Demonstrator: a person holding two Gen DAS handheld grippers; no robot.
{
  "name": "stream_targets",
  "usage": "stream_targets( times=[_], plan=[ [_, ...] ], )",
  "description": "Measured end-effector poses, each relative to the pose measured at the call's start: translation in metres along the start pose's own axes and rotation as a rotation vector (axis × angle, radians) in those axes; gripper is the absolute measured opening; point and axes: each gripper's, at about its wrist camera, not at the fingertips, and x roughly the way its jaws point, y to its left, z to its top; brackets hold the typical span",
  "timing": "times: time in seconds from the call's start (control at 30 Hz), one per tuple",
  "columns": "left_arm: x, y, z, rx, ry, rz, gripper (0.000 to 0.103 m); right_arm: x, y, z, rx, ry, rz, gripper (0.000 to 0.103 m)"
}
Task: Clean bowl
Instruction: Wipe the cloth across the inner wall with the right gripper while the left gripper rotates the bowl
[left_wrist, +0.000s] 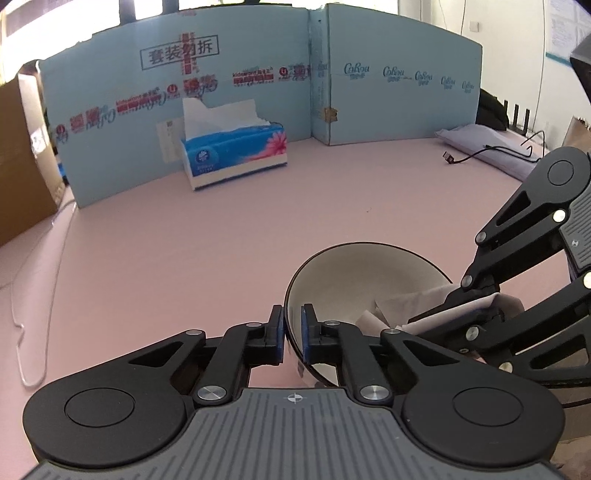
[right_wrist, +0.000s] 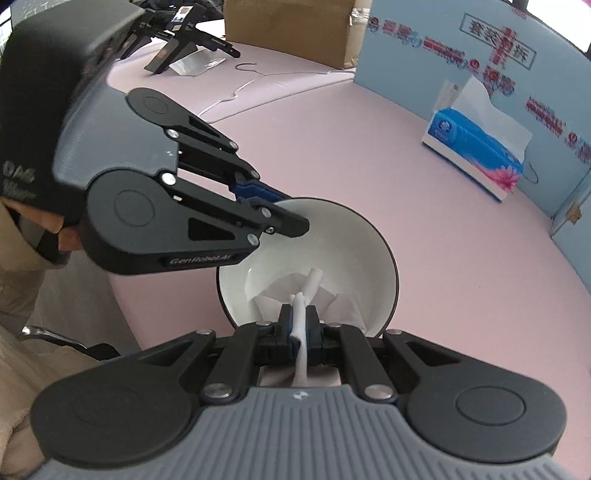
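A bowl (left_wrist: 364, 275) with a white inside and dark outside stands tilted on the pink table. My left gripper (left_wrist: 293, 325) is shut on the bowl's rim, one blue pad inside the wall and one outside. In the right wrist view the same bowl (right_wrist: 343, 236) lies below my right gripper (right_wrist: 299, 321), which is shut on a crumpled white tissue (right_wrist: 295, 295) that rests against the bowl's inner wall. The left gripper (right_wrist: 291, 216) shows there pinching the far rim. The right gripper (left_wrist: 461, 310) with the tissue (left_wrist: 384, 317) enters from the right in the left wrist view.
A blue tissue box (left_wrist: 234, 153) with a sheet sticking out stands in front of a light blue cardboard screen (left_wrist: 388, 92). A brown carton (right_wrist: 291, 26) and a white wire (left_wrist: 33, 314) lie at the table's left. A black cable (left_wrist: 491, 149) lies far right. A person's sleeve (right_wrist: 22, 277) shows.
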Motion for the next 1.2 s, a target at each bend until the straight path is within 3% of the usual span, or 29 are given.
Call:
stream_targets(
  times=[0.33, 0.8, 1.2],
  plan=[
    [-0.008, -0.013, 0.002, 0.057, -0.014, 0.019, 0.014, 0.010, -0.006, 0.000, -0.056, 0.071, -0.061, 0.007],
    [-0.006, -0.010, 0.003, 0.047, -0.021, -0.007, 0.014, 0.023, 0.002, 0.022, -0.198, 0.000, -0.197, 0.006],
    [-0.007, -0.010, 0.002, 0.048, -0.029, -0.011, 0.015, 0.011, -0.002, 0.005, -0.109, 0.077, -0.127, 0.005]
  ],
)
